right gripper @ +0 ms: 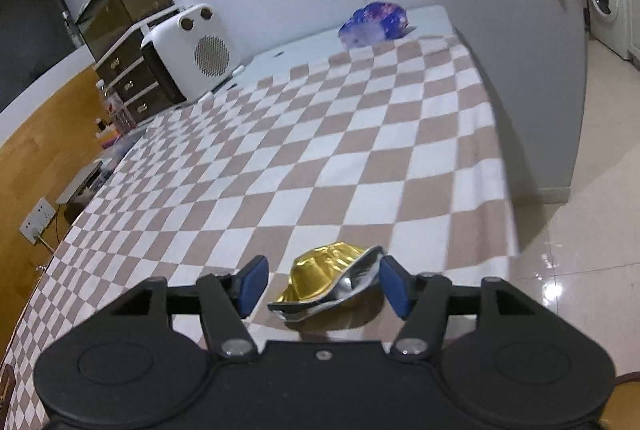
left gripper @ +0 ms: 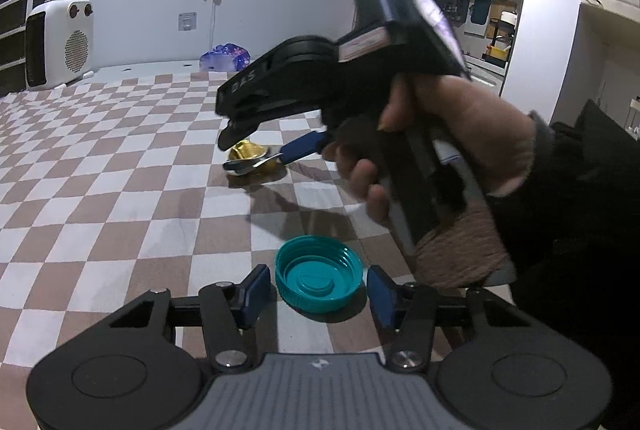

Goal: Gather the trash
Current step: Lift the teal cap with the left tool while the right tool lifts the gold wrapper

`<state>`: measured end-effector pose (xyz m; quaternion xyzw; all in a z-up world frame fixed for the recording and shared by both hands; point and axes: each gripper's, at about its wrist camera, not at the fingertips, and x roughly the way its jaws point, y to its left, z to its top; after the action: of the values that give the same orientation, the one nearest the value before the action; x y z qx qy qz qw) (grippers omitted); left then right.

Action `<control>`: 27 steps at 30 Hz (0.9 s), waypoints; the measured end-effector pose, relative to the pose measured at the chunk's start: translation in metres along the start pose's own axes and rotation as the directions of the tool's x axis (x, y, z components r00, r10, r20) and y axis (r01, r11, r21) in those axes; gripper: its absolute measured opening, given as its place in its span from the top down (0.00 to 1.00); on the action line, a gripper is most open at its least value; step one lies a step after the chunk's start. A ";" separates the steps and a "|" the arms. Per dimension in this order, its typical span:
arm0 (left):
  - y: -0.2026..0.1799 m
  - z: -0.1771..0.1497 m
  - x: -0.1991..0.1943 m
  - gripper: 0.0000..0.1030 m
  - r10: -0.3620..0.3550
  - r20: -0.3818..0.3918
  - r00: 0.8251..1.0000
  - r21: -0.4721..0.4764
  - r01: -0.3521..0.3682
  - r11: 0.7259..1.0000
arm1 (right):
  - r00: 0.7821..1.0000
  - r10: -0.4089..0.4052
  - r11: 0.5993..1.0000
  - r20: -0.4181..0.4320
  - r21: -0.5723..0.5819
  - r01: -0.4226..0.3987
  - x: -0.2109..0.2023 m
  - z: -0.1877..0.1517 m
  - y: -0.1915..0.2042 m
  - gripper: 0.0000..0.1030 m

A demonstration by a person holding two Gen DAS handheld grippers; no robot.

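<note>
A teal plastic bottle cap (left gripper: 320,278) lies open side up on the checkered cloth (left gripper: 120,190). It sits between the blue pads (left gripper: 256,288) of my left gripper (left gripper: 320,290), with a small gap on each side, so the jaws are open. Farther back, a person's hand (left gripper: 440,134) holds my right gripper (left gripper: 256,150) over a crumpled gold foil cup (left gripper: 248,160). In the right wrist view the foil cup (right gripper: 324,278) lies between the fingers of the right gripper (right gripper: 322,286). Its silver rim reaches the right pad (right gripper: 394,288), while the left pad stands clear of it.
A white heater (right gripper: 188,54) stands at the table's far left and a blue-purple bag (right gripper: 374,22) at the far end. The cloth's right edge (right gripper: 504,170) drops to a shiny tiled floor (right gripper: 580,230). Dark drawers (right gripper: 128,78) line the left wall.
</note>
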<state>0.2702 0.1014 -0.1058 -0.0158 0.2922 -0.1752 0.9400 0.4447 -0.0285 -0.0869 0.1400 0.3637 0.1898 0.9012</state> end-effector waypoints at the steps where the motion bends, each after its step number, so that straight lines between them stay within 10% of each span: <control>1: 0.001 0.000 0.000 0.49 0.000 -0.002 1.000 -0.007 0.000 1.000 | 1.000 0.003 1.000 -0.010 -0.011 -0.003 0.004 0.000 0.003 0.43; 27: 0.009 0.004 -0.006 0.52 0.070 -0.025 0.997 0.020 -0.069 0.997 | 0.997 0.069 0.942 -0.037 -0.328 -0.077 -0.075 -0.044 -0.003 0.50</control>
<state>0.2706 0.1119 -0.1007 0.0054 0.3030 -0.1454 0.9418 0.3645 -0.0597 -0.0739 -0.0011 0.3329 0.2829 0.8995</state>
